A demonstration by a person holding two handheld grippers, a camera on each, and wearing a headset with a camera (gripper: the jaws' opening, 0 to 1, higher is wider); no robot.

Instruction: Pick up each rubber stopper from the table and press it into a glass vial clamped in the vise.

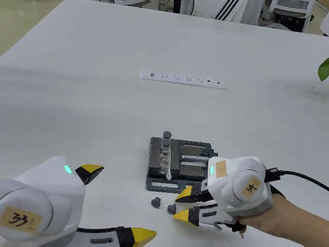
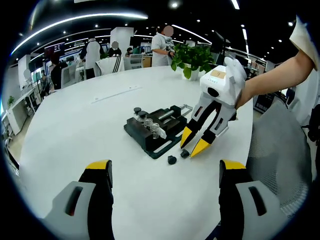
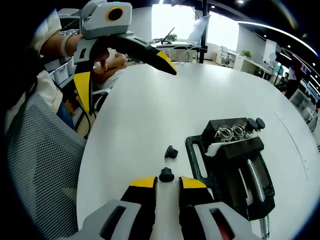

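The dark grey vise (image 1: 177, 167) sits around the middle of the white tabletop (image 1: 77, 103), with a short row of little glass vials (image 1: 165, 158) clamped upright in it. The vial at the far end of the row has a dark plug (image 1: 167, 135) on top. In the right gripper view it looks like two vials at that end are plugged, while the two nearer ones are open glass, but they're pretty small there so don't quote me.

Two stoppers are lying loose on the tabletop just in front of the vise. The right gripper (image 1: 183, 205), held in a hand (image 1: 272, 218), is down low by the tabletop with its fingers a little apart. One loose stopper (image 1: 171, 209) is right at the yellow tips. In the right gripper view it sits just ahead of the narrow gap and isn't pinched. The other stopper (image 1: 156, 202) is just beside the first one, a bit further out from the tips, and the two aren't touching.

The left gripper (image 1: 117, 203) is off at the near left, well apart from the vise, with its fingers spread wide and nothing between them.

A white power strip (image 1: 182, 79) lies flat further back on the tabletop, well behind the vise.
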